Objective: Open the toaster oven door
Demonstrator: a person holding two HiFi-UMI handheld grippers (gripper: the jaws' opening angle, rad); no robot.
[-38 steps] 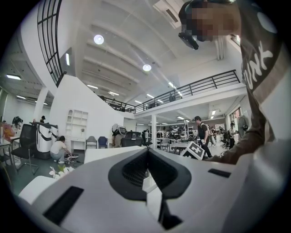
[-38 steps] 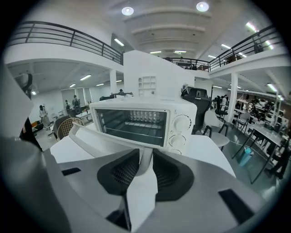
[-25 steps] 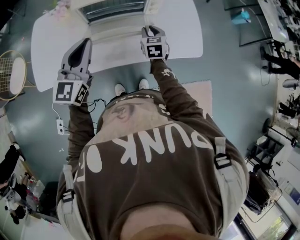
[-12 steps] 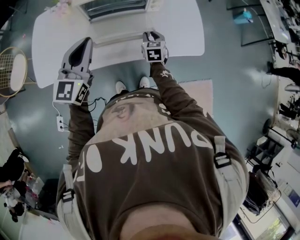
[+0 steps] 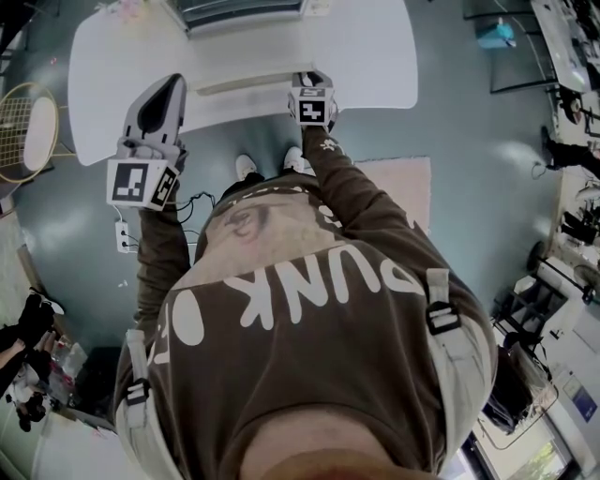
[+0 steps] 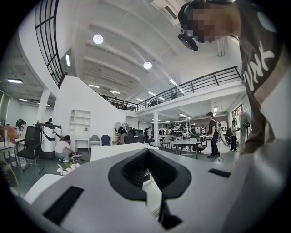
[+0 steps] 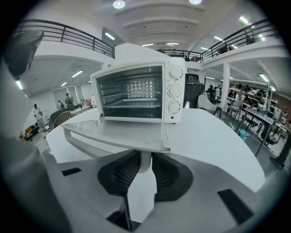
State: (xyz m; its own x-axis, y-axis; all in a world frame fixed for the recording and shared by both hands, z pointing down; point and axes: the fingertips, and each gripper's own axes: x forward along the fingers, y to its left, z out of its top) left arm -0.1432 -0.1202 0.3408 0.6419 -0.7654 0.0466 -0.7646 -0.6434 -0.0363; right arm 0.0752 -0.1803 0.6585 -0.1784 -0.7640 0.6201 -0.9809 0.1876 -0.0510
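The white toaster oven (image 7: 132, 93) stands on a white table (image 5: 375, 56). Its glass door (image 7: 113, 132) hangs down about level, and the cavity with its racks shows behind. My right gripper (image 7: 144, 160) is at the door's front edge. Its jaws are closing, with the end of the white door handle (image 7: 91, 146) between the pads. In the head view the right gripper (image 5: 311, 86) sits at the handle bar (image 5: 248, 84). My left gripper (image 5: 167, 89) hovers over the table's near left edge, jaws together and holding nothing; in its own view the left gripper (image 6: 146, 152) faces the hall.
A badminton racket (image 5: 23, 131) lies left of the table. A power strip (image 5: 122, 239) and a pink rug (image 5: 394, 187) are on the floor by the person's feet. Flowers (image 5: 122, 9) sit on the table's far left corner.
My right gripper has drawn back from the oven toward the person with the handle, and the door has swung lower. The left gripper has held its place.
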